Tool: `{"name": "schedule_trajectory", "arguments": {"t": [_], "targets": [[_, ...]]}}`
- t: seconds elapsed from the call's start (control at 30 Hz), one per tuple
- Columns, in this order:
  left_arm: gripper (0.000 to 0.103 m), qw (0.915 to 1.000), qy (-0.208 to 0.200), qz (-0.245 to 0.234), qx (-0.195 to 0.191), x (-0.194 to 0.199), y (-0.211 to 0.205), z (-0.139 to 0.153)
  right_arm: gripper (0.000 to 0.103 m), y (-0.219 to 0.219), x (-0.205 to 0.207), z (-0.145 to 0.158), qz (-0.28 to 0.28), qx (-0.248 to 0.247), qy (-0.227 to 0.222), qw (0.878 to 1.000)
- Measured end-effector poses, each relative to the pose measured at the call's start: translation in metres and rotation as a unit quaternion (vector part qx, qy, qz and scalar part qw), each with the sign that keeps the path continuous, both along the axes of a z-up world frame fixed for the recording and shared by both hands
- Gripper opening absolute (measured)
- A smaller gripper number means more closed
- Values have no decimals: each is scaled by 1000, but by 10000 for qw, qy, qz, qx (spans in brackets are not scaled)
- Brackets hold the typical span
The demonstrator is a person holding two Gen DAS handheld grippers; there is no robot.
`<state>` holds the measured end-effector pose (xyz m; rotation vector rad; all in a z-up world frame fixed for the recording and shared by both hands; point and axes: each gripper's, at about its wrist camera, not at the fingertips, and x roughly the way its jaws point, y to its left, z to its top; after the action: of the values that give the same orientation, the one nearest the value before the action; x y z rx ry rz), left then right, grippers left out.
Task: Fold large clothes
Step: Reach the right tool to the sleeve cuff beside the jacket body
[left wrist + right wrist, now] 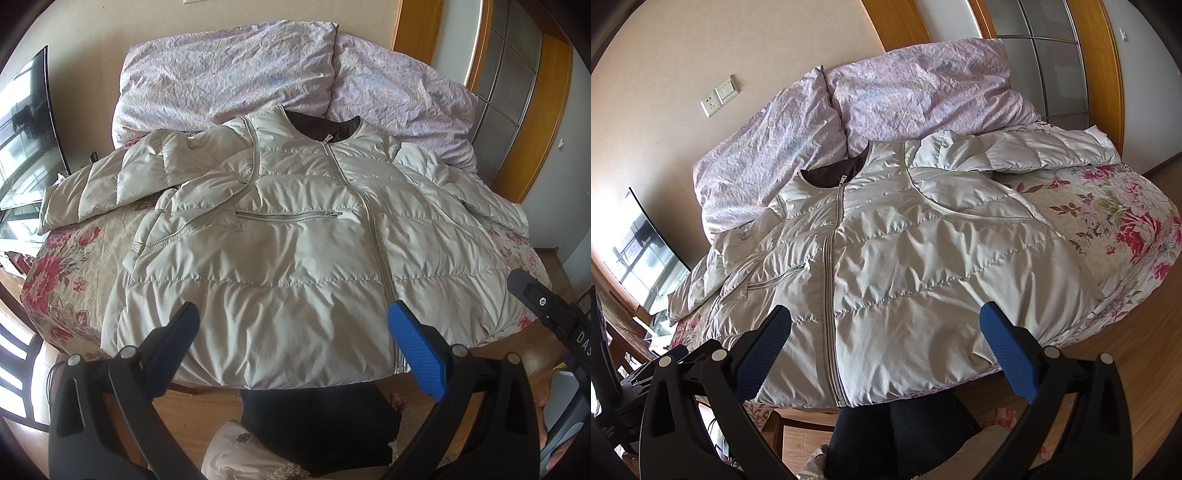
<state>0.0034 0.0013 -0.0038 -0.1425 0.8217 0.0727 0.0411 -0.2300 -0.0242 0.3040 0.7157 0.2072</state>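
Observation:
A large pale grey quilted jacket (288, 251) lies face up and zipped on the bed, collar toward the pillows, hem hanging over the near edge. Its left sleeve (110, 181) stretches out to the left; the other sleeve (1015, 151) spreads to the right. The jacket also fills the right wrist view (905, 266). My left gripper (293, 314) is open and empty above the hem, left of the zip. My right gripper (886, 317) is open and empty above the hem, right of the zip. Part of the right gripper's black body (546, 306) shows in the left wrist view.
The bed has a floral cover (1126, 229) and two lilac pillows (229, 74) at the wall. A curved TV screen (26, 129) stands at the left. A wooden-framed door (1052, 55) is at the back right. The person's dark-trousered legs (317, 417) stand on wooden floor at the bed's foot.

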Motion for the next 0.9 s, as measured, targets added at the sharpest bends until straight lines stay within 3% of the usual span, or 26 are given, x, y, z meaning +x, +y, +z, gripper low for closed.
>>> {"name": "schedule_trajectory", "arguments": {"t": [0.33,0.67,0.8,0.9], "targets": [[101,10000,76,23,42,10,1,-12,102,-8,14,-9,-119,-61,0,9999],[101,9988,227,288,315,44,17,-16,102,-53,61,-5,-292,-34,-433,9986],[101,9979,340,372,411,68,28,-19,102,-95,100,-8,-712,127,-166,9972],[101,9977,397,366,407,88,35,-19,102,-134,136,-14,-1033,650,309,9920]]}}
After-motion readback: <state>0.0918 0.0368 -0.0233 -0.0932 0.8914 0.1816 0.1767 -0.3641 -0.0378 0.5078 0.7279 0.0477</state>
